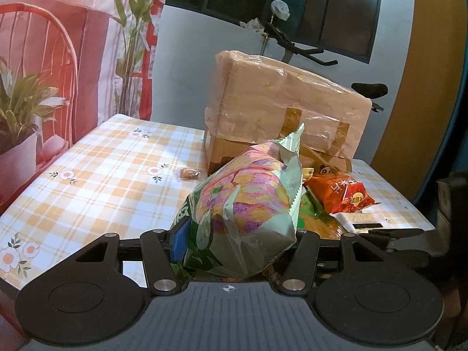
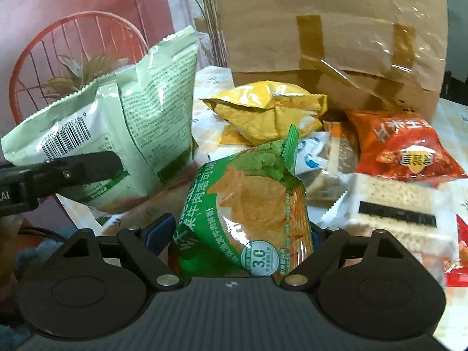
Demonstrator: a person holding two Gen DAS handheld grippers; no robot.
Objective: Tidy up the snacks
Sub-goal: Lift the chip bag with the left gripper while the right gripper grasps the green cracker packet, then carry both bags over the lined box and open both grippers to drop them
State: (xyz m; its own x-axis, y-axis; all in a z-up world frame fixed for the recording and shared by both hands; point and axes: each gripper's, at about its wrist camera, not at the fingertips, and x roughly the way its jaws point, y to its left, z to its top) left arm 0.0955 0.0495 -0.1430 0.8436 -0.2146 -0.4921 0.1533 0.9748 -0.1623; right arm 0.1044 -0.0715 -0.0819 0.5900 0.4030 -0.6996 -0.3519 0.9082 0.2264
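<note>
My left gripper is shut on a pale green chip bag, which it holds tilted above the checked tablecloth. The right wrist view shows the same bag from its printed back, with a left finger clamped on its lower edge. My right gripper straddles a bright green tortilla-chip bag that lies at the front of the snack pile. Its blue pad sits just beside the bag's left edge. The other finger is hidden behind the bag, and the bag does not look squeezed.
A plastic-wrapped cardboard box stands behind the pile. Around it lie a yellow bag, an orange-red bag, a white cracker pack and a blue-white packet. A small wrapped sweet lies left of the box.
</note>
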